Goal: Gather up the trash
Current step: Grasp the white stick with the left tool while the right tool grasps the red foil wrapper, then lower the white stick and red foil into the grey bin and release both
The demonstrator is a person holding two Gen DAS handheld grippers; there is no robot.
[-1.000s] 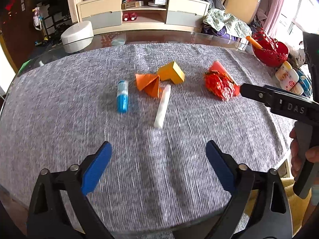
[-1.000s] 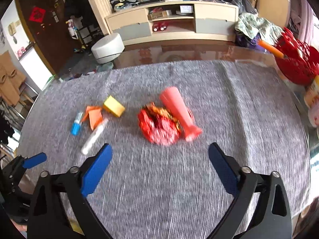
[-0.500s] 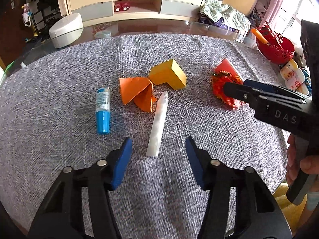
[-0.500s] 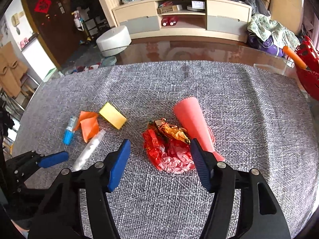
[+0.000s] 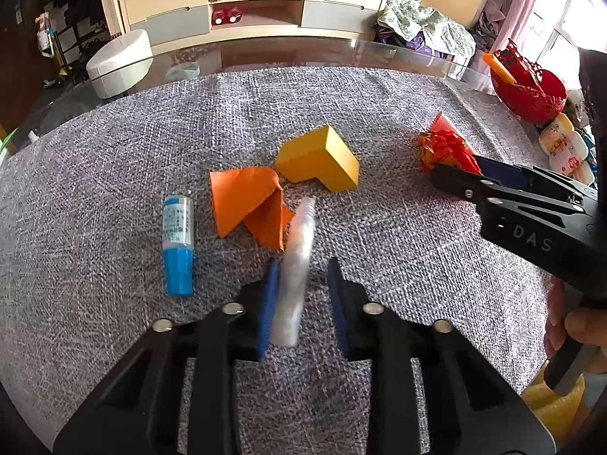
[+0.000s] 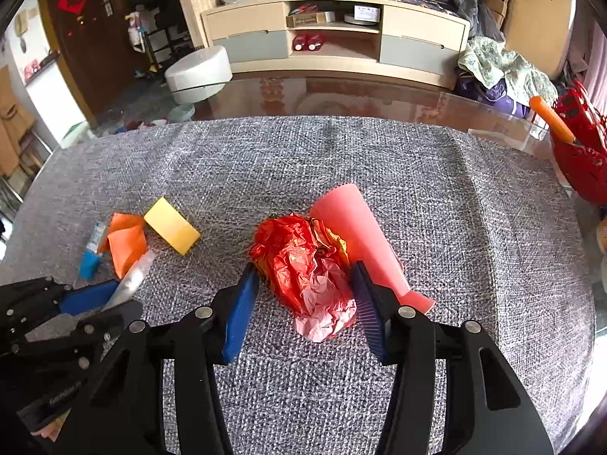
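Left gripper (image 5: pixel 303 284) is closing around the clear tube (image 5: pixel 296 265); right gripper (image 6: pixel 305 303) is closing half-wide around the red wrapper (image 6: pixel 303 261).

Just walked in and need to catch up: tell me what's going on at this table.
A person is collecting trash from a grey tablecloth with tongs in each hand. The left tongs are closing around a clear plastic tube; the right tongs are closing around a crumpled red wrapper lying against a pink cone. A blue-capped bottle, orange paper and a yellow block lie untouched.
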